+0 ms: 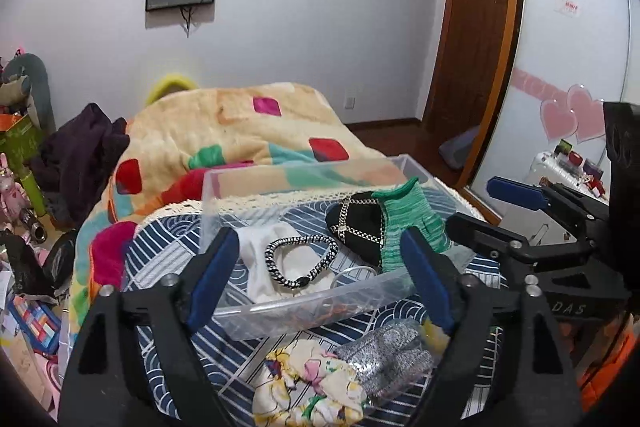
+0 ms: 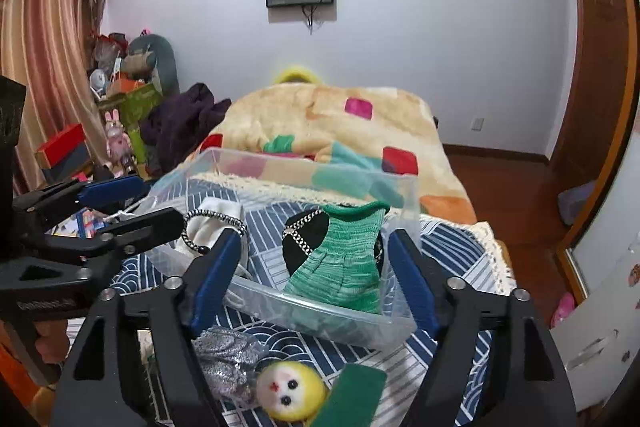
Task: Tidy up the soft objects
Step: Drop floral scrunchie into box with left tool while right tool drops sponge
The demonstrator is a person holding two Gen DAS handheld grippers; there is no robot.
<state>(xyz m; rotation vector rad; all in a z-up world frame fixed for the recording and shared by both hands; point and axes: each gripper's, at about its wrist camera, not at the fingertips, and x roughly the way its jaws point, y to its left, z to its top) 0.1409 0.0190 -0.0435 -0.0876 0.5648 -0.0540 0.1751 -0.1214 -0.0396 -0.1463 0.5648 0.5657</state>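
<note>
Floral scrunchie [image 1: 310, 383] nearest; both tools released; green sock [image 2: 344, 259] in bin [image 2: 320, 319], cuff pointing away

Access: bin open from above.
Clear bin [image 1: 304, 311] has no lid; green sock [image 2: 340, 263] and black pouch [image 1: 360, 227] crowd its right half, and the front wall blocks level entry.

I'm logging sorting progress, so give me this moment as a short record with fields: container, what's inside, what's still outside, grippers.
container: clear plastic bin on the blue patterned bedspread
inside: green knit sock, black chain-trimmed pouch, black-and-white braided hair tie, white cloth
outside: silver glitter pouch, floral fabric scrunchie, yellow round face plush
left gripper: open, empty
right gripper: open, empty
</note>
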